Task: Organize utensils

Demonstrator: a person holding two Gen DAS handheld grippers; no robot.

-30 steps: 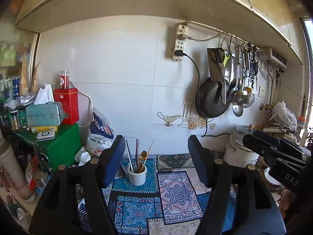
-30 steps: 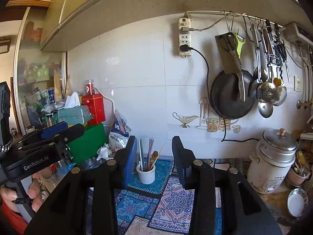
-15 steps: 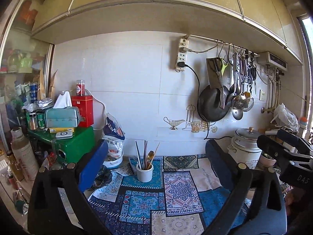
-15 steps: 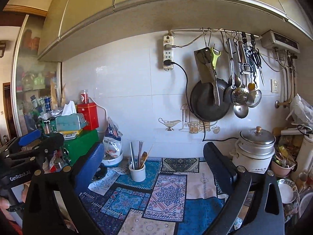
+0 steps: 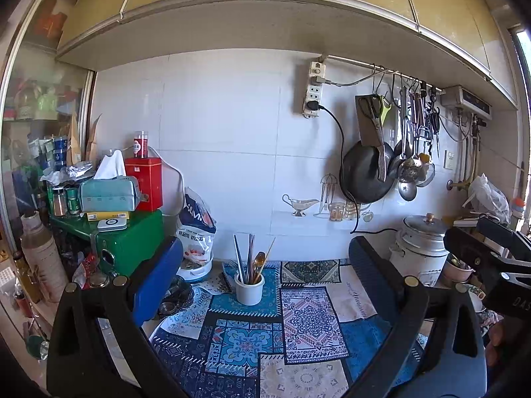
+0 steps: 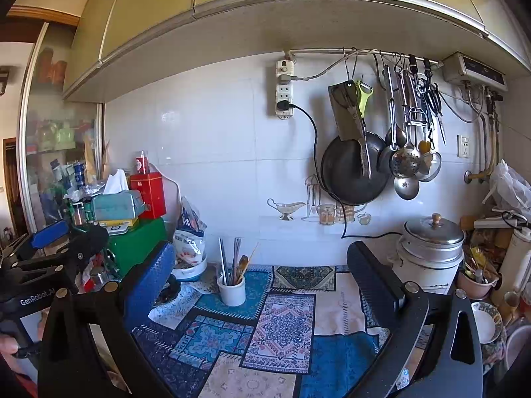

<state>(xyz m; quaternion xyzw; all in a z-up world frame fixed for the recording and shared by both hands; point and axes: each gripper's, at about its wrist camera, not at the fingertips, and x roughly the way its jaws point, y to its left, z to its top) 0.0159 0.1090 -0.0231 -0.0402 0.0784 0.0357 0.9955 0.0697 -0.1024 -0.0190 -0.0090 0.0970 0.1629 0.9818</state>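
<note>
Currently: left tool point(image 5: 265, 268) and right tool point(image 6: 260, 272), both spread wide, nothing between the pads, well back from the work. Beyond, on the patterned cloth point(image 5: 252, 335) covering the table: white cup point(image 5: 249, 288) holding the utensils point(image 5: 252, 258), upright, far centre near the wall. Step, as I judge it: starting or finished, unclear. Next: reach in toward the cup.

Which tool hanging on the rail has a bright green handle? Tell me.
The peeler, hung beside the scissors over the cleaver; the ladles and skimmer farther right are bare metal.
</note>
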